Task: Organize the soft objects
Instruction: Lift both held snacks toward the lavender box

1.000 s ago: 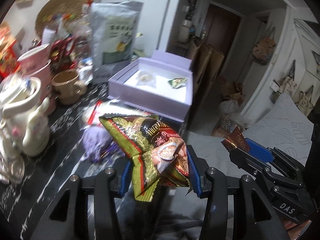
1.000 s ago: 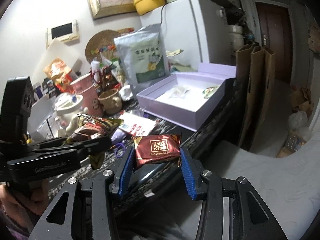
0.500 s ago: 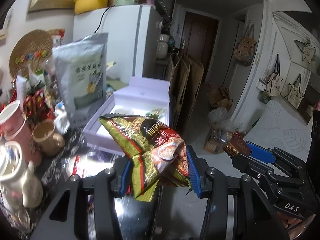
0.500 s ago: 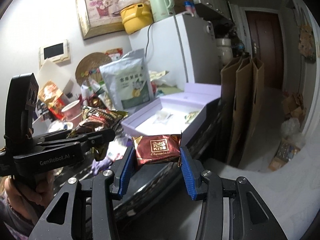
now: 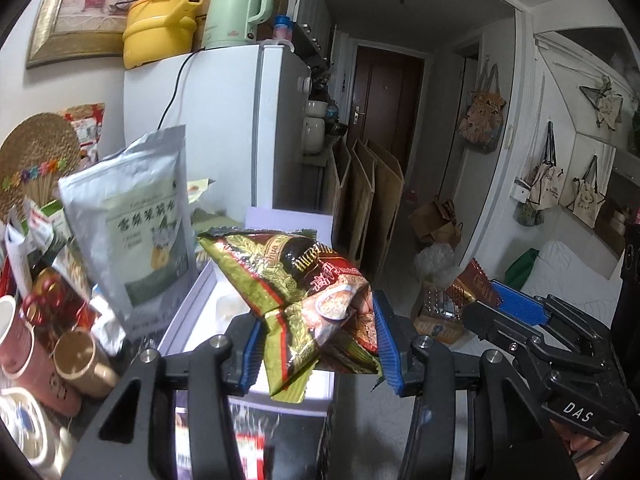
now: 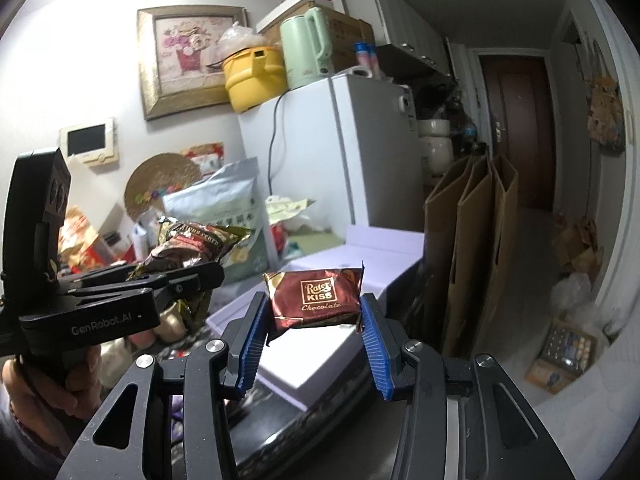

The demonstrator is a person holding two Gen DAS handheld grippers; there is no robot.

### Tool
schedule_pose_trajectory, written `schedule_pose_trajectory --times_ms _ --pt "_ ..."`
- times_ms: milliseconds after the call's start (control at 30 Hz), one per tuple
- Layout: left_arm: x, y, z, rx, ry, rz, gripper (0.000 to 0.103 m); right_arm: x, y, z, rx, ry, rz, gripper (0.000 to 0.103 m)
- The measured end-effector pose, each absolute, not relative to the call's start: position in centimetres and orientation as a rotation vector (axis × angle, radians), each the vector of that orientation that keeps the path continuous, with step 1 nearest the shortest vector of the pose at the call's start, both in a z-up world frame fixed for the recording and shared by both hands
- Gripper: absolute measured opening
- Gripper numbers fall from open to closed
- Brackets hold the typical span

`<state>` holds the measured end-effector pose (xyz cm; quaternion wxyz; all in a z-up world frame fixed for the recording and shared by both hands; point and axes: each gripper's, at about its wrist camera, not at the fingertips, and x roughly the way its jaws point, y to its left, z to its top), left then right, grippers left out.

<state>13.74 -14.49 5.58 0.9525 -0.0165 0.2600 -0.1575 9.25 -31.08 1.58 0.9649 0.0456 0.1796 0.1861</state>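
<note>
Left gripper (image 5: pixel 318 342) clamped on green-gold snack packet (image 5: pixel 296 284). Right gripper (image 6: pixel 314 344) pinching brown chocolate packet (image 6: pixel 316 298), lavender box (image 6: pixel 352 344) just ahead below both.

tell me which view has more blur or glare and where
Left wrist view: the counter under the left tool is smeared with glare, while the green snack packet is sharp. Right wrist view: the chocolate packet is crisp, the silver pouch soft, the upper-left wall washed out.
</note>
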Motion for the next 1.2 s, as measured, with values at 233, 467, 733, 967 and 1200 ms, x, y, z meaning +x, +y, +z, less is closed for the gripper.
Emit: schedule_pose_trajectory --times_ms 233,467,733,967,1200 --pt "17.4 -16.0 7.4 0.021 0.494 -0.309 0.048 12.8 -31.8 3.6 0.093 0.337 0.366 0.045" --pt "21.5 -16.6 8.5 0.064 0.473 -0.288 0.048 16.9 -32.5 5.9 0.083 0.336 0.354 0.045" --pt "26.0 -17.0 8.6 0.137 0.465 -0.237 0.048 21.2 -32.3 7.4 0.059 0.340 0.362 0.045" --pt "29.2 -16.9 7.5 0.160 0.502 -0.225 0.048 24.3 -30.8 7.7 0.008 0.365 0.377 0.045" --pt "32.4 -16.3 5.2 0.139 0.583 -0.248 0.048 27.0 -29.1 6.5 -0.029 0.439 0.405 0.045"
